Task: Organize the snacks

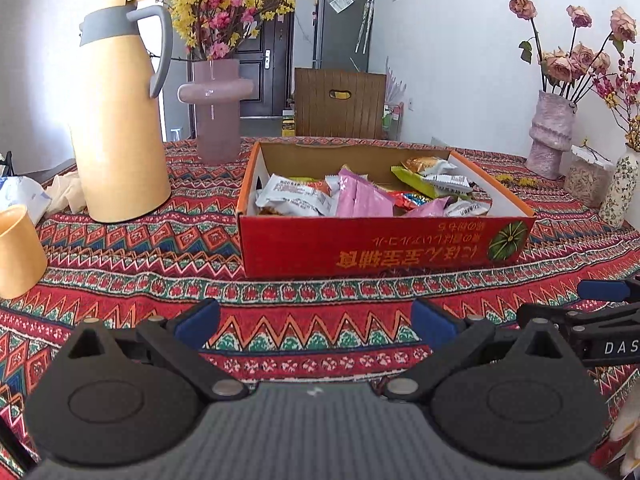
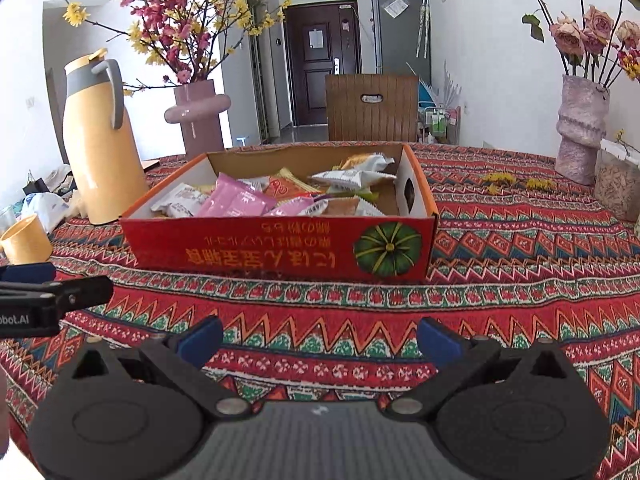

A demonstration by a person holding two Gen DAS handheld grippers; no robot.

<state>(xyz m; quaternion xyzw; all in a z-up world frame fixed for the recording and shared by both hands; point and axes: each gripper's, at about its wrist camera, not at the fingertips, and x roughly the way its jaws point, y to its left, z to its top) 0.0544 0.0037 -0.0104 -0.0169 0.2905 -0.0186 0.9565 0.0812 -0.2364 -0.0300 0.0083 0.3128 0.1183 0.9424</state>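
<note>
The red cardboard box (image 1: pixel 384 240) stands in the middle of the patterned tablecloth (image 1: pixel 160 264), and the snack packets (image 1: pixel 352 196) lie inside it — pink, white and green ones, in a loose heap. Both claws hover over the cloth, short of the box's near wall. The left gripper (image 1: pixel 316 320) has its jaws wide apart with nothing between them; the right gripper (image 2: pixel 320 336) as well. A yellow thermos jug (image 1: pixel 120 120) stands to the left of the box — near it, not touching.

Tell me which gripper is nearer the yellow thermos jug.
Left. The left gripper sits in front of the yellow thermos jug, toward its right; the right gripper is farther right.
</note>
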